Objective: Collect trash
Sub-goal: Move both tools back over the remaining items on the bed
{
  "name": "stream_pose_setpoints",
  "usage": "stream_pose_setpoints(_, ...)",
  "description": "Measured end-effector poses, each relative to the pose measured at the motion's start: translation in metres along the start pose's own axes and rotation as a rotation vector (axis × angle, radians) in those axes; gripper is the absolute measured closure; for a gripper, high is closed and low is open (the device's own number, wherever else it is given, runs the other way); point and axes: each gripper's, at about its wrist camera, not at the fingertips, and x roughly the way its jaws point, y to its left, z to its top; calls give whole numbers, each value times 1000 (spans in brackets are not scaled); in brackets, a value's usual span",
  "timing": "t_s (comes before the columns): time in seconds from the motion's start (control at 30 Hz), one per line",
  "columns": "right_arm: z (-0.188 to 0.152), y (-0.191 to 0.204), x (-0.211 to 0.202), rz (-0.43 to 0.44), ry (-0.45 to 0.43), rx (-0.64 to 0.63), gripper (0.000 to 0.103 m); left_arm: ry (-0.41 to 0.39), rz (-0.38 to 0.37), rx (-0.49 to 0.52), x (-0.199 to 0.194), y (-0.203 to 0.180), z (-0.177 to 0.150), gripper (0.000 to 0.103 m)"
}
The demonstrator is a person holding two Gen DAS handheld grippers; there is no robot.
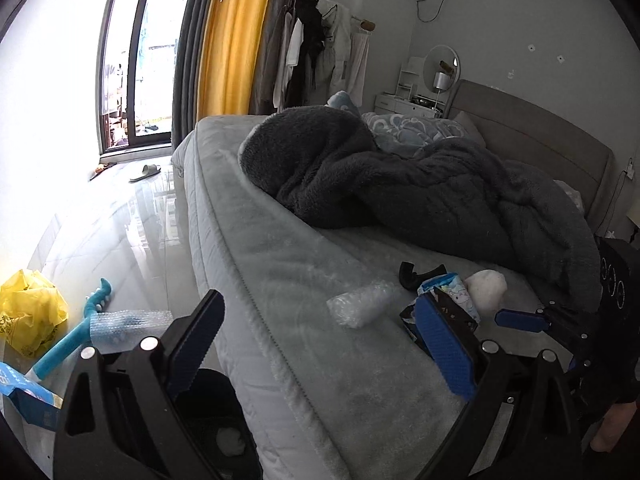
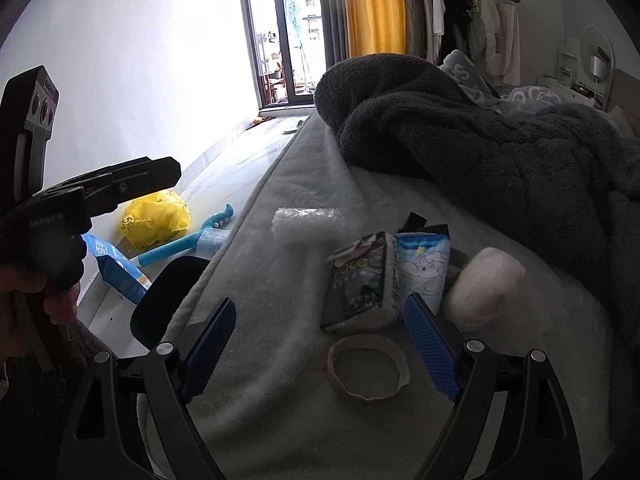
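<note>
Trash lies on the grey bed: a cardboard tape ring, a dark snack packet, a blue-white tissue packet, a white wad and a bubble-wrap roll. My right gripper is open just above the ring, its pads touching nothing. My left gripper is open over the bed's edge, with the bubble-wrap roll beyond it. The dark packet shows behind its right finger. A black bin stands beside the bed, under the left finger, with a white wad inside.
A dark fleece blanket is heaped across the bed behind the trash. On the floor lie a yellow bag, a teal handled tool, bubble wrap and a blue box. A slipper lies near the balcony door.
</note>
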Motion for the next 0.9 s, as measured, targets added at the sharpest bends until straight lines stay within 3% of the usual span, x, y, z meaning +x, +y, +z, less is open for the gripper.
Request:
stream_pose_setpoints(0.33, -20, -21, 12, 39, 48, 18, 16, 57, -62, -9, 30, -27, -9, 6)
stream_pose_setpoints(0.47, -25, -25, 13, 57, 57, 15, 26, 93, -124, -47, 43, -35, -11, 6)
stream_pose_setpoints(0.9, -31, -33, 25, 91, 87, 8, 42, 165, -248, -144, 76, -58, -19, 7)
